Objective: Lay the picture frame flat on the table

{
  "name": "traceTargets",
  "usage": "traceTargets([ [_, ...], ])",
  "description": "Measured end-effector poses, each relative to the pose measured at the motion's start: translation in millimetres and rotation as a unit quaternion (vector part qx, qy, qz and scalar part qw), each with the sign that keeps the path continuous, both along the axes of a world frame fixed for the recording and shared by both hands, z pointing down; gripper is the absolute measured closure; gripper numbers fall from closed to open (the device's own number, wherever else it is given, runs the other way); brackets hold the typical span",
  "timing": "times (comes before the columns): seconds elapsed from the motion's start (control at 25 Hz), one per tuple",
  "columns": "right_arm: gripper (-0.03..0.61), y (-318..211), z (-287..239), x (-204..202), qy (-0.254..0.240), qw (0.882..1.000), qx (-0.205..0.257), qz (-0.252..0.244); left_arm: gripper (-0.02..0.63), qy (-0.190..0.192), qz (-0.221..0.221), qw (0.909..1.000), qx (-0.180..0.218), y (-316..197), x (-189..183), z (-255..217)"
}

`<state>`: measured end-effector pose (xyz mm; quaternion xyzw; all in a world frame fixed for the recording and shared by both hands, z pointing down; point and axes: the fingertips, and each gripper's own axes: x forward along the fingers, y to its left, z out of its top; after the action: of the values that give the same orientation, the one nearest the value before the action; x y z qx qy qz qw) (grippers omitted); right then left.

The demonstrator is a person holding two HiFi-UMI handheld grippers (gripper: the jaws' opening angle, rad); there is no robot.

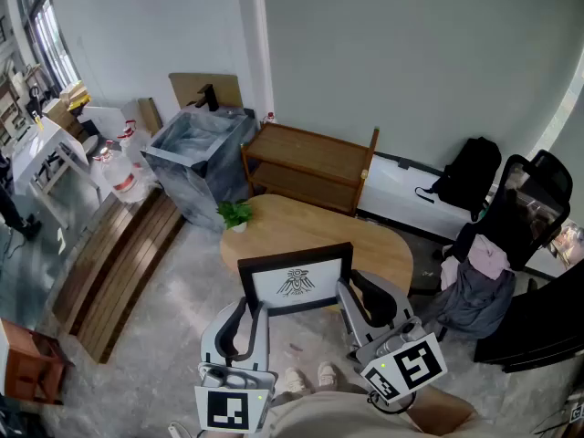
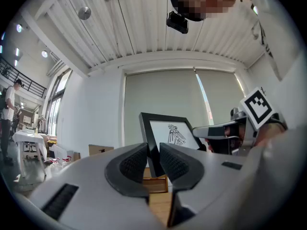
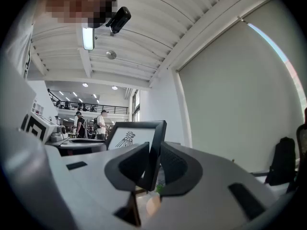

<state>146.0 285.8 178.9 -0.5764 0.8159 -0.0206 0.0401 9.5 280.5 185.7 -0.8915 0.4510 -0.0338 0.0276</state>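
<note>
We held the black picture frame with a bird print upright at lower centre, over the near edge of the oval wooden surface. Left tool clamped its left edge, right tool its right edge.

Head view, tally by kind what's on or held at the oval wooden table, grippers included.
Picture frame: 1
Potted plant: 1
Grippers: 2, the left gripper and the right gripper, each shut on one side of the frame
Total: 4
</note>
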Motion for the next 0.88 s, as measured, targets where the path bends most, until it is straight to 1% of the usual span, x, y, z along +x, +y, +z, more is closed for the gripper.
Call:
traceTargets([
  [0.08, 0.525, 0, 0, 0, 0.000, 1.000, 0.000, -0.001, 0.537, 0.007, 0.009, 0.9999, 0.012, 0, 4, -7],
  [0.24, 0.525, 1, 0, 0, 0.002, 1.000, 0.000, -0.004, 0.537, -0.004, -0.003, 1.0000, -0.001, 0, 0, 2],
  [0.36, 0.523, 0, 3, 1, 0.000, 1.000, -0.003, -0.006, 0.537, -0.007, -0.005, 1.0000, -0.002, 1, 1, 4],
  [0.88, 0.523, 11, 16, 30, -0.006, 1.000, -0.005, -0.026, 0.537, -0.010, -0.027, 0.9995, -0.008, 16, 29, 17],
])
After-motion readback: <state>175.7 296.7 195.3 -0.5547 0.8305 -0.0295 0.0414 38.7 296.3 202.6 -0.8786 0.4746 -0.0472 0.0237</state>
